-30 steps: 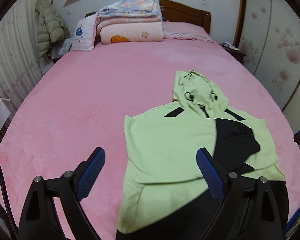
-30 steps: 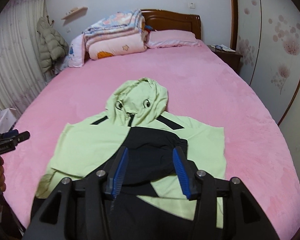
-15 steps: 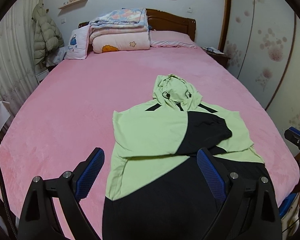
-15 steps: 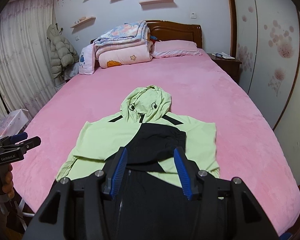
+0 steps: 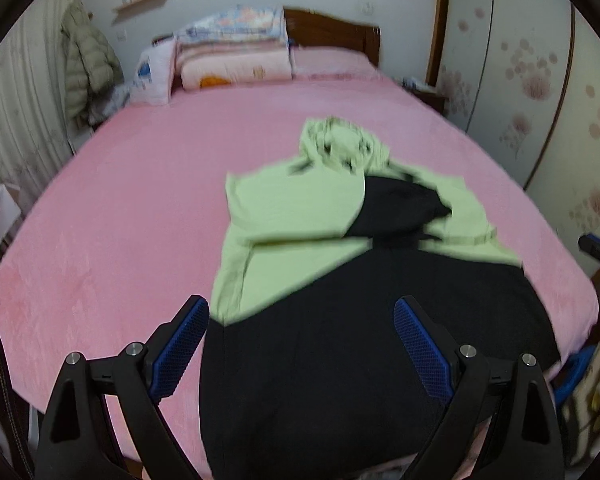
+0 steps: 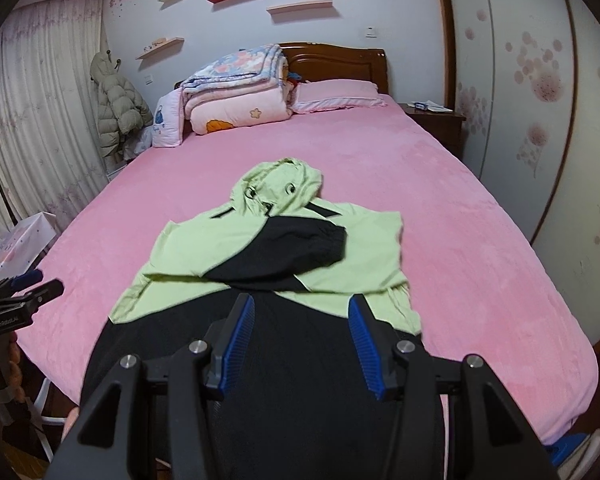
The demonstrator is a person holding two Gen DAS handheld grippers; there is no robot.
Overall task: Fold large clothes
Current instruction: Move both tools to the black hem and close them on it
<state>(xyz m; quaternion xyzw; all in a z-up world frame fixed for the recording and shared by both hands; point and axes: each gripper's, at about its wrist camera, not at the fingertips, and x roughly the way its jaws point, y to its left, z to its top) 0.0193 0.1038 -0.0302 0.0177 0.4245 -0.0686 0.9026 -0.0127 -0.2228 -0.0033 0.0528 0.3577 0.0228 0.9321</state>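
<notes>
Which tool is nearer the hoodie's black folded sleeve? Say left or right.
Right. The right tool hovers open just short of the black folded sleeve, roughly in line with it. The left tool hangs open farther back and left of the sleeve.

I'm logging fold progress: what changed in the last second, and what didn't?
Both tools, left and right, drew back toward the foot of the bed, open, gripping nothing. The hoodie kept both sleeves folded across its chest; the quilts stayed put.
</notes>
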